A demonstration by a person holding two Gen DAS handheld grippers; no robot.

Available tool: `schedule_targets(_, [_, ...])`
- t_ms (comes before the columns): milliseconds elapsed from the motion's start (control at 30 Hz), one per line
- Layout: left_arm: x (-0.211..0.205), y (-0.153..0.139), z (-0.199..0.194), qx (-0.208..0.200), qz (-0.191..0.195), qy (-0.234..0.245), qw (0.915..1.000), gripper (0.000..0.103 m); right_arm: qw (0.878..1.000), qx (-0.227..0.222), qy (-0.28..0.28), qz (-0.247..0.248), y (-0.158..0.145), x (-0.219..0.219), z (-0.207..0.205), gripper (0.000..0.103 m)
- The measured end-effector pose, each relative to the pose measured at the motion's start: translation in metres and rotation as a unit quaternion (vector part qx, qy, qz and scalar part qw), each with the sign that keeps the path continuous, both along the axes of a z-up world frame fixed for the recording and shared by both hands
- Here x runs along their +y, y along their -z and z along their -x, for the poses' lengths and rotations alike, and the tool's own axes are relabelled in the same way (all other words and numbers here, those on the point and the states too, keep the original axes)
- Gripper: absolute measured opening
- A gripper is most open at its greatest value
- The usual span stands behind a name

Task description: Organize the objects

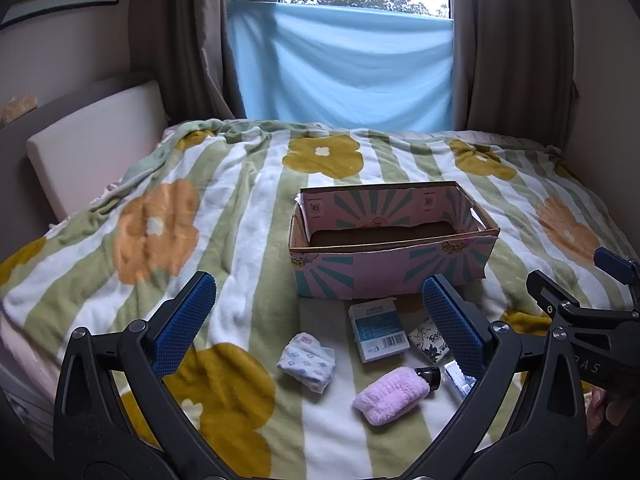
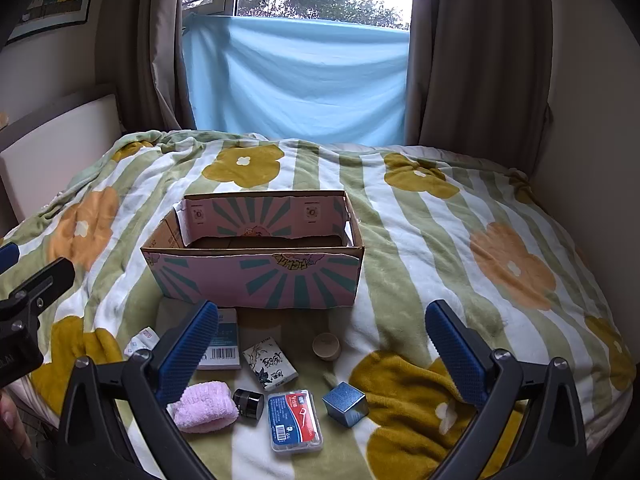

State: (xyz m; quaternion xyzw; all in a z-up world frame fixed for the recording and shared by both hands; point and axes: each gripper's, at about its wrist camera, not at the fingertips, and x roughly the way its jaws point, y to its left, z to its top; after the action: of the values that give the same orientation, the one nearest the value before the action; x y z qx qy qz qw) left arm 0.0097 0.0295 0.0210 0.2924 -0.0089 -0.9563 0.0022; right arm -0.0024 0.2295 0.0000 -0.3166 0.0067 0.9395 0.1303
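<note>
An open pink cardboard box (image 1: 394,270) (image 2: 256,276) stands on the bed. In front of it lie small items: a pink rolled cloth (image 1: 390,394) (image 2: 206,406), a white patterned sock roll (image 1: 307,362), a blue-white carton (image 1: 378,330) (image 2: 224,344), a floral tissue pack (image 2: 270,364), a black jar (image 2: 248,400), a floss-pick case (image 2: 295,420), a blue cube box (image 2: 346,403) and a beige round lid (image 2: 327,346). My left gripper (image 1: 318,326) is open above the items. My right gripper (image 2: 322,354) is open above them too.
A flowered, striped blanket (image 1: 240,208) (image 2: 460,240) covers the bed. A padded headboard (image 1: 92,140) stands at the left. A window with a blue cloth (image 1: 344,68) and brown curtains is behind the bed. The right gripper shows at the left view's right edge (image 1: 580,312).
</note>
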Motion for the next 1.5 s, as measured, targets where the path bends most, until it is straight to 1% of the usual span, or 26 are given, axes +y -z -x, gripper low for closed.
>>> schedule_targets(567, [-0.0023,0.0035,-0.0003,-0.005,0.001,-0.001,1.0000,0.103,1.000,-0.001,0.008,0.001,-0.0002,-0.0003,-0.0007,0.102])
schedule_targets(1167, [-0.0022,0.0019,-0.0013,0.000,0.001,0.003,1.0000,0.103,1.000,-0.001,0.011,0.002,0.0000,0.0002,-0.0011,0.102])
schedule_targets(1500, [0.0008,0.0049,0.0003,-0.006,0.011,0.004,0.9999,0.103,1.000,-0.003,0.011,0.006,0.0009,-0.0009,-0.0007,0.102])
